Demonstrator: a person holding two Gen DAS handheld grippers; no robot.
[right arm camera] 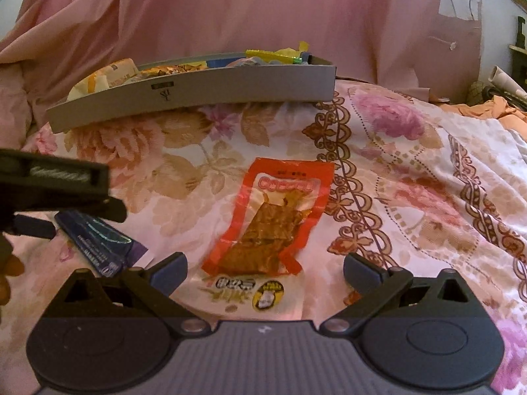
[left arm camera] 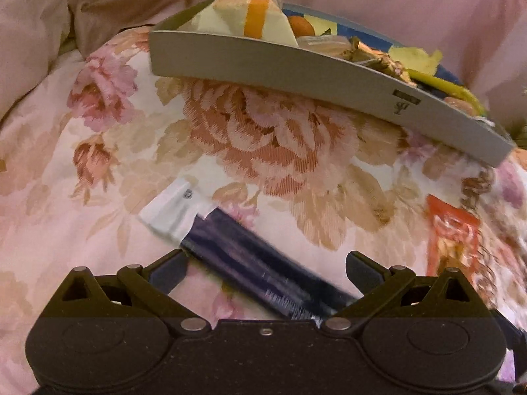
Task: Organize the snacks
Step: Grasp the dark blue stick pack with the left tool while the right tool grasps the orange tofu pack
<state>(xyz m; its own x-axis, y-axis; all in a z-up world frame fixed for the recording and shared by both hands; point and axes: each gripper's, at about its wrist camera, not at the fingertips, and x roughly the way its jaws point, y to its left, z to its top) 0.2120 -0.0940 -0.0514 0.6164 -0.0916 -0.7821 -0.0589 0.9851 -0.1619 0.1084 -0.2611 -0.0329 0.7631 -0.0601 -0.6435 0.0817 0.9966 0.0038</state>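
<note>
A dark blue snack bar [left arm camera: 257,263] with a white end lies slanted on the floral bedspread, passing between the spread fingers of my left gripper [left arm camera: 265,268], which is open over it. The same bar [right arm camera: 98,247] shows at the left of the right wrist view, under the left gripper's body [right arm camera: 56,184]. A red packet of brown snack [right arm camera: 273,220] lies flat just ahead of my right gripper [right arm camera: 265,270], open with nothing between its fingers. That red packet [left arm camera: 453,233] sits right of the left gripper. A grey tray [left arm camera: 296,72] holding several snacks rests further back.
The grey tray [right arm camera: 197,92] holds a cream packet with an orange stripe [left arm camera: 253,16], yellow wrappers and other sweets. Pink bedding is bunched behind it [right arm camera: 230,10]. The floral bedspread [right arm camera: 411,164] stretches to the right, with clutter at the far right edge [right arm camera: 507,85].
</note>
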